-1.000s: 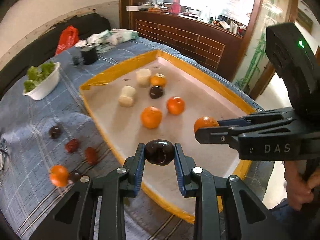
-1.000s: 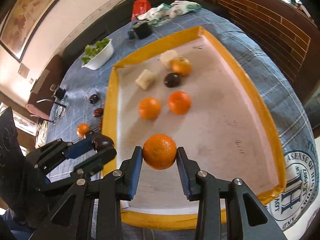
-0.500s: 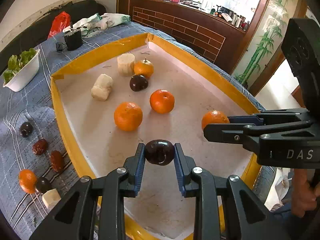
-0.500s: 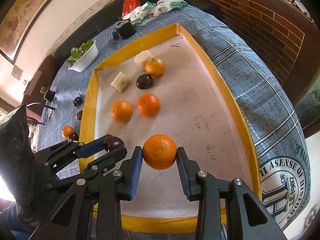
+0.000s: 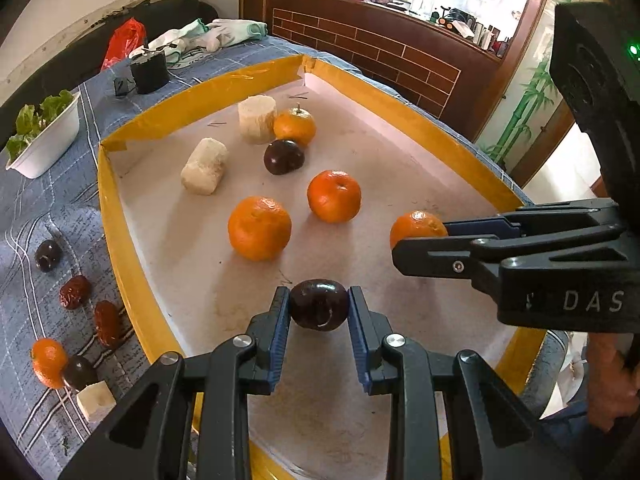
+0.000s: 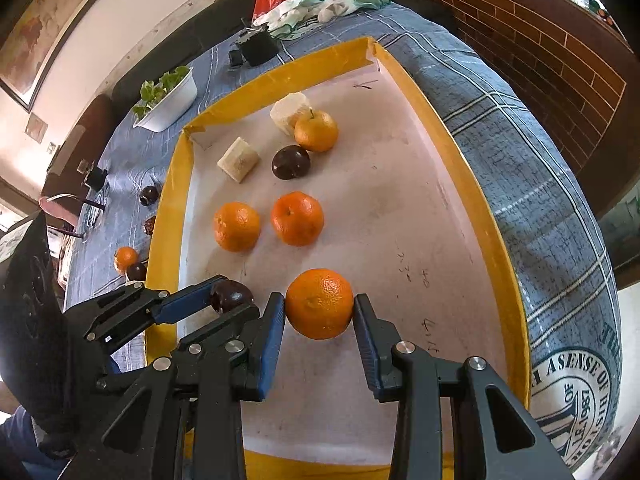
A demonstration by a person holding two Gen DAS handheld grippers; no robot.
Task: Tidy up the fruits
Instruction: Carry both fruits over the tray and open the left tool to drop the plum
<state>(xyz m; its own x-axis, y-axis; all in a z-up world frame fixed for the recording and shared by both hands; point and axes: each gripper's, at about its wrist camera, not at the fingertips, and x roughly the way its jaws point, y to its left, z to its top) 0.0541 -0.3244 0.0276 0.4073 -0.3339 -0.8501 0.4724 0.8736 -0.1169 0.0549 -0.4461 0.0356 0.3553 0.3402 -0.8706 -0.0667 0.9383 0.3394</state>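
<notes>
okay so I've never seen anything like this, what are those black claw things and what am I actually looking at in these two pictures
No robot here: a person holds a handheld gripper in each hand, and each carries a wide-angle camera looking along its fingers. One picture is from the left gripper, shut on a dark plum. The other is from the right gripper, shut on an orange. Each gripper also shows in the other's picture. Below is a yellow-rimmed tray on a blue cloth, holding oranges, a plum and pale chunks. More fruit lies on the cloth beside it.
</notes>
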